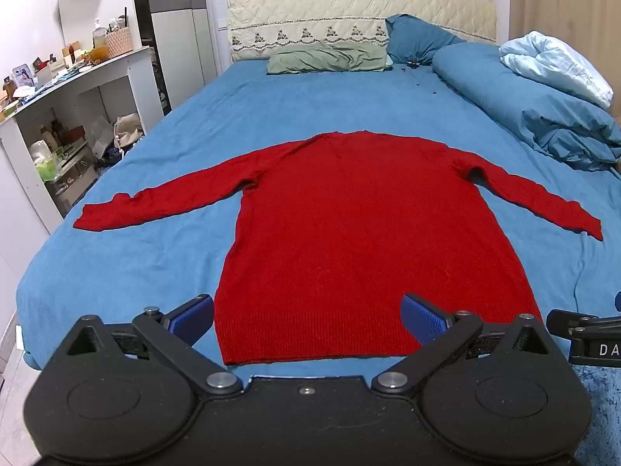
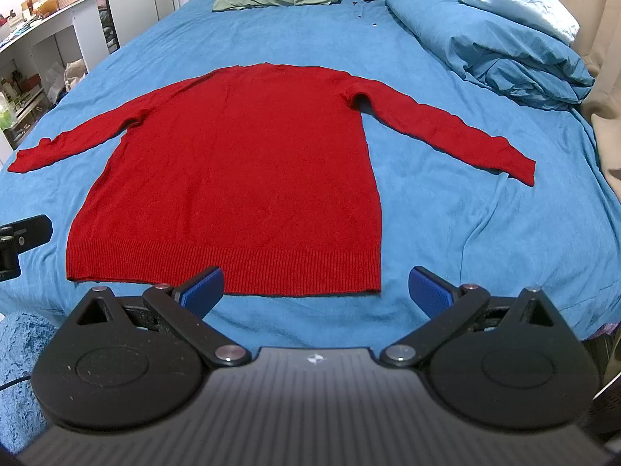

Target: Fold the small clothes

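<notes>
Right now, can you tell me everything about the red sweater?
The sweater is deep red and looks like soft knit, with a ribbed band along its hem. It lies flat and unfolded on the blue bed, hem nearest the cameras, neck toward the pillows. Both long sleeves stretch out to the sides, angled slightly toward the hem. Only the bed touches it. Neither gripper holds it.

Black left gripper (image 1: 308,320), right gripper (image 2: 316,291): blue ribbed pads, silver screws, ridged housing.
</notes>
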`<move>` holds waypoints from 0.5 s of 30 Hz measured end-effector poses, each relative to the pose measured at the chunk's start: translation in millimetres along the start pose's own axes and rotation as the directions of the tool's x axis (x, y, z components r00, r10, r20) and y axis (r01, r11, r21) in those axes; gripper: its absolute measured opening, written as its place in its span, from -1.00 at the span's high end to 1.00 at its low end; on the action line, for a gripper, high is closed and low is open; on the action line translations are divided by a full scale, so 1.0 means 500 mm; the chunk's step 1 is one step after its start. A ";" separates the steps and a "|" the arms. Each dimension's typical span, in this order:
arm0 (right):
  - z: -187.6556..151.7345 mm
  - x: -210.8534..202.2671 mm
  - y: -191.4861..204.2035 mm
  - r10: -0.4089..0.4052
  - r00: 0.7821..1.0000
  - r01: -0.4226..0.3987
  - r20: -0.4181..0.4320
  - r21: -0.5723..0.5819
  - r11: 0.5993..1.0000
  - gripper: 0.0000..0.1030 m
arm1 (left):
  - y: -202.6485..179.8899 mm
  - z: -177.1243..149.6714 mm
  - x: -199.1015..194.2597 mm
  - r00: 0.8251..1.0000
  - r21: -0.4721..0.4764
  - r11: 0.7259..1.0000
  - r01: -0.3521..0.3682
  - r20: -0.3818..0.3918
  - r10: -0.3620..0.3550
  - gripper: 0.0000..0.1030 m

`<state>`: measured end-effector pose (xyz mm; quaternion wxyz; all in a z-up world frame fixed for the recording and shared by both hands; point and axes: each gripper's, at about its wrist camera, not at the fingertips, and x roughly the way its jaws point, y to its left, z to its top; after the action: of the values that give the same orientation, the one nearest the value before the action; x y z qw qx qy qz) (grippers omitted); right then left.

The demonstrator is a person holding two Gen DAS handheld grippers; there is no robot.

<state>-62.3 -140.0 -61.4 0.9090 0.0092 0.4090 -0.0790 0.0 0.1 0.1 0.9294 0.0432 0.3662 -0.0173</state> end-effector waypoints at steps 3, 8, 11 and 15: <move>0.001 -0.001 0.000 -0.002 1.000 0.002 -0.001 0.002 1.000 -1.00 | 0.001 0.000 0.000 1.000 0.000 1.000 0.000 0.000 0.000 -1.00; 0.001 -0.001 0.002 -0.002 1.000 0.002 0.000 0.001 1.000 -1.00 | 0.004 0.001 0.000 1.000 0.000 1.000 0.000 0.001 0.000 -1.00; -0.001 -0.002 0.002 -0.001 1.000 0.001 0.001 0.000 1.000 -1.00 | 0.009 0.002 0.001 1.000 -0.002 1.000 0.002 0.001 -0.002 -1.00; -0.001 -0.003 0.004 -0.002 1.000 0.002 0.002 -0.001 1.000 -1.00 | 0.003 0.004 -0.004 1.000 0.000 1.000 0.003 0.001 -0.003 -1.00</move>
<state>-63.3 -137.6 -60.9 0.9093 0.0083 0.4083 -0.0796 0.0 1.6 3.1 0.9296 0.0426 0.3657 -0.0185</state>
